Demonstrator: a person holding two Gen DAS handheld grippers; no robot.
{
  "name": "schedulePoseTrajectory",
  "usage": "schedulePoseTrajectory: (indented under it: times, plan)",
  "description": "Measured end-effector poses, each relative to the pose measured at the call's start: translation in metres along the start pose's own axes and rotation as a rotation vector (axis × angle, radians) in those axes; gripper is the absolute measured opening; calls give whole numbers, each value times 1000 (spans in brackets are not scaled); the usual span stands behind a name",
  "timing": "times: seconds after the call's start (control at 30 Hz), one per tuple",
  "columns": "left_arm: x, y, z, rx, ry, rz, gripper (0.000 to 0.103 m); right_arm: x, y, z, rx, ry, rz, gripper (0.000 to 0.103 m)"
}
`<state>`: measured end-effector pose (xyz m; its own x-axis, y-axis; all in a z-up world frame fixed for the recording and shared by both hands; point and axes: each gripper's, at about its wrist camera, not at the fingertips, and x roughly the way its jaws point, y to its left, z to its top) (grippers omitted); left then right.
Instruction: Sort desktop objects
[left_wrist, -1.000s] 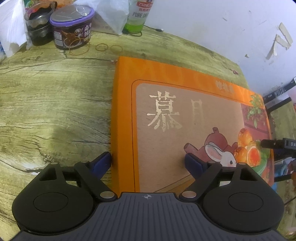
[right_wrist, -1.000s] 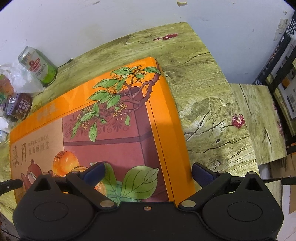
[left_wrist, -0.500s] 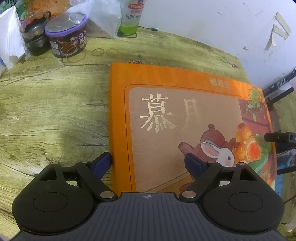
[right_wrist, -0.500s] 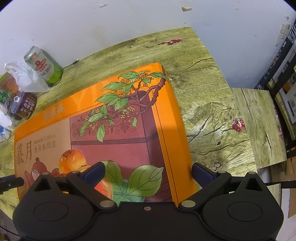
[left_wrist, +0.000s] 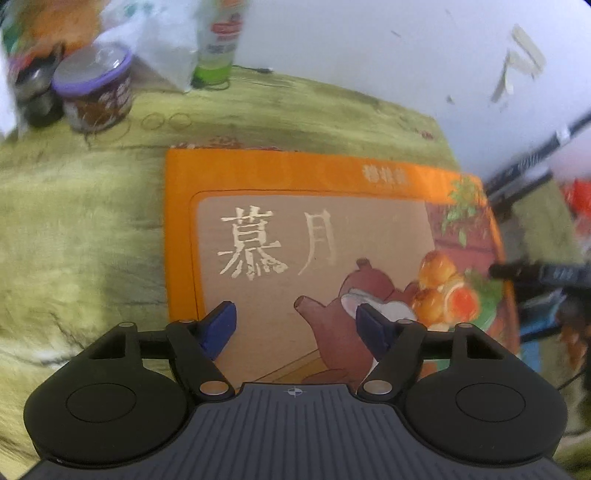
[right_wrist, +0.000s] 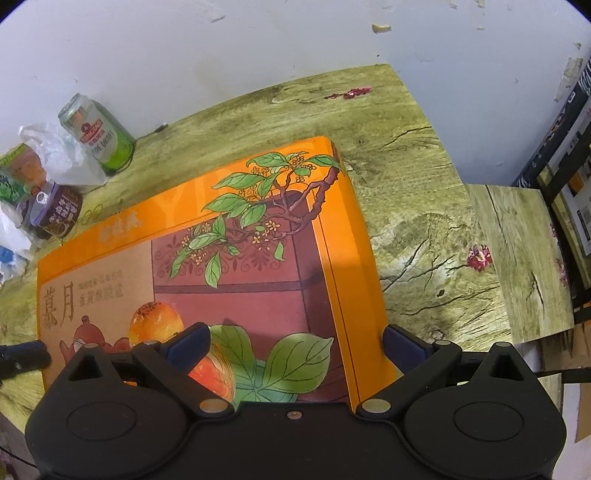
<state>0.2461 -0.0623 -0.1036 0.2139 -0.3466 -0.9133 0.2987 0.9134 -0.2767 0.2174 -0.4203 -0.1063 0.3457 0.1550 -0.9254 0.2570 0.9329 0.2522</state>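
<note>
Cardboard gift box (left_wrist: 317, 236), broad, stiff and likely light, is best taken by its edges; left gripper (left_wrist: 295, 325), jaws just narrowed, hangs empty above it, while right gripper (right_wrist: 295, 341) is spread wide across its right edge, nothing gripped.

Left gripper (left_wrist: 295, 325) fingers just narrowing, right gripper (right_wrist: 295, 343) spread wide

Gift box (right_wrist: 236, 258) flat mid worktop (right_wrist: 424, 229); can (right_wrist: 98, 134), bag (right_wrist: 55, 155), tub (right_wrist: 59, 212) at far-left edge by wall.
</note>
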Motion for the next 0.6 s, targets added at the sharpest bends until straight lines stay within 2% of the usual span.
schedulePoseTrajectory:
  times: [0.1, 0.2, 0.33, 0.4, 0.5, 0.6]
  plan:
    - [-3, 1, -3, 1, -11, 18, 81, -1, -3, -1, 13, -7, -1, 99]
    - [-9, 11, -7, -37, -31, 37, 83, -1, -8, -2, 30, -10, -11, 99]
    - [-20, 26, -11, -101, -71, 61, 91, 0, -15, -2, 54, -14, -20, 100]
    - [-21, 33, -14, -127, -82, 93, 93, 1, -17, -2, 62, -13, -20, 101]
    - [-18, 42, -21, -161, -88, 126, 94, 3, -17, -2, 60, -7, -24, 102]
    - [-16, 50, -28, -203, -92, 122, 94, 4, -16, -2, 55, 0, -26, 102]
